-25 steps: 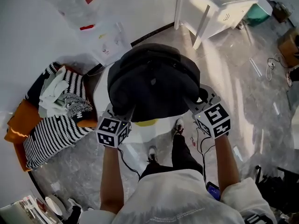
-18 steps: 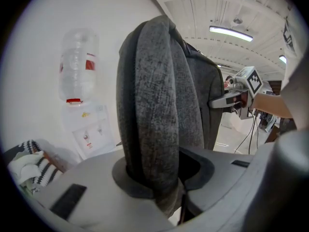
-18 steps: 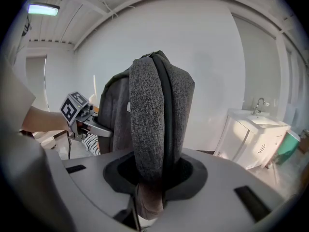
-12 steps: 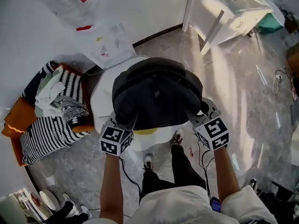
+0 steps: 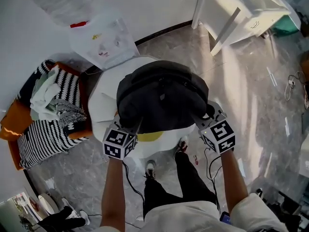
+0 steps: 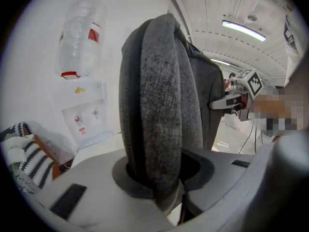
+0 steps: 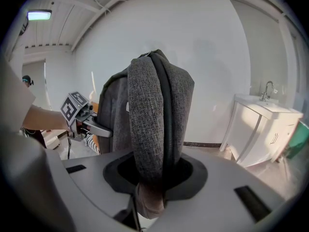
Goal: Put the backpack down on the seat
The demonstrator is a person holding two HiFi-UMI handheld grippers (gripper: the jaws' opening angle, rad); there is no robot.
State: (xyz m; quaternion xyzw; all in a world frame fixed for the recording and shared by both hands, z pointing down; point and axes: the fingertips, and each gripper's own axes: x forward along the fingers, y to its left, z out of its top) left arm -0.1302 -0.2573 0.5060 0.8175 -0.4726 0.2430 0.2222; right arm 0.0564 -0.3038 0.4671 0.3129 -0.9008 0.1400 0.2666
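Observation:
A dark grey backpack sits over the white round seat and covers most of it; I cannot tell whether its bottom touches the seat. My left gripper is shut on one padded shoulder strap at the pack's near left. On the near right, my right gripper is shut on the other strap. In the left gripper view the strap runs up from between the jaws of the left gripper, and the right gripper shows beyond. In the right gripper view the right gripper clamps its strap, with the left gripper behind.
A pile of striped cushions and clothes lies on an orange chair left of the seat. A water dispenser stands against the wall behind it. A white cabinet is at the far right. The person's feet are near the seat's front.
Both grippers have come down and forward with the backpack, which now hangs lower over the white seat. The grips on the straps are the same.

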